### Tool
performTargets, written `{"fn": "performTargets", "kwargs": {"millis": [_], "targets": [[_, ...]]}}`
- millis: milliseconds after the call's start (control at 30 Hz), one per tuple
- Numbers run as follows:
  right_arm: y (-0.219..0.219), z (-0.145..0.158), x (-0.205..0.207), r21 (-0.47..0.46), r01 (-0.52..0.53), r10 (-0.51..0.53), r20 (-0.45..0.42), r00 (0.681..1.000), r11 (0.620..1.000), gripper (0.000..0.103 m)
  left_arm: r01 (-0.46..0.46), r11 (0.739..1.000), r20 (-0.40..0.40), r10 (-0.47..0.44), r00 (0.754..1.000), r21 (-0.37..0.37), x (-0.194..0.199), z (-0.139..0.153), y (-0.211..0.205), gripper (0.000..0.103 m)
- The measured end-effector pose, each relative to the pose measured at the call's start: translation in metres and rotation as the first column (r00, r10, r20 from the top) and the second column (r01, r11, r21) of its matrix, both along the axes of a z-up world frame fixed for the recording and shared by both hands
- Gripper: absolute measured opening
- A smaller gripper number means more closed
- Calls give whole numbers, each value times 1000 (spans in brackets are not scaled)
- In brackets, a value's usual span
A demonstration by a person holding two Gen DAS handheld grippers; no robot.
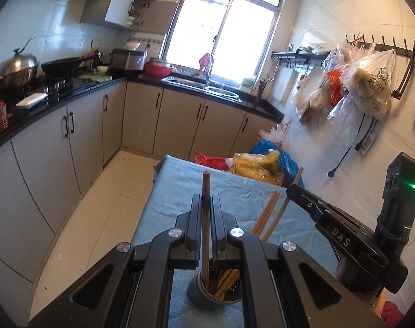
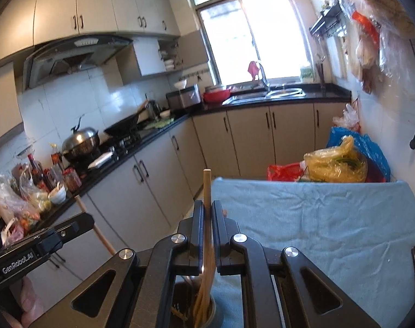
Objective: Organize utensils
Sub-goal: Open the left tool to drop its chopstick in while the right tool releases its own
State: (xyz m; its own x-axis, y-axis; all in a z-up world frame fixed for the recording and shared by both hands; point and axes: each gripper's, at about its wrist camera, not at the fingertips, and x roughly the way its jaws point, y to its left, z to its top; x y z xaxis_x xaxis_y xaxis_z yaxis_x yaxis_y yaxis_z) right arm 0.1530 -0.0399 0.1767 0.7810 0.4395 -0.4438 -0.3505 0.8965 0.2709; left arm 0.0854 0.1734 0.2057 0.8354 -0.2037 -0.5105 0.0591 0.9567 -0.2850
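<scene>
My left gripper [image 1: 206,199] is shut on a dark brown chopstick [image 1: 206,188] that stands upright, its lower end inside a grey metal utensil cup [image 1: 207,292] on the blue cloth. My right gripper [image 2: 206,205] is shut on a light wooden chopstick [image 2: 207,188], its lower end in the same cup [image 2: 204,311] among several other chopsticks. In the left wrist view the right gripper [image 1: 292,187] shows at the right, holding its light chopstick [image 1: 282,207]. In the right wrist view the left gripper [image 2: 88,220] shows at the lower left.
The blue cloth covers a small table [image 2: 330,218] with its far edge near plastic bags [image 2: 335,161] on the floor. Kitchen counter and cabinets [image 1: 71,125] run along the left. Bags hang on the right wall [image 1: 365,87].
</scene>
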Motion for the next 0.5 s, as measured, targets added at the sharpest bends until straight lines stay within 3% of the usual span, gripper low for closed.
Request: {"fn": "performTargets", "kwargs": {"millis": [500], "targets": [[-16, 14, -19, 33, -17, 17, 5, 1000, 999, 12, 3, 1000, 22, -3, 1000, -1, -12, 7, -2, 6]]}}
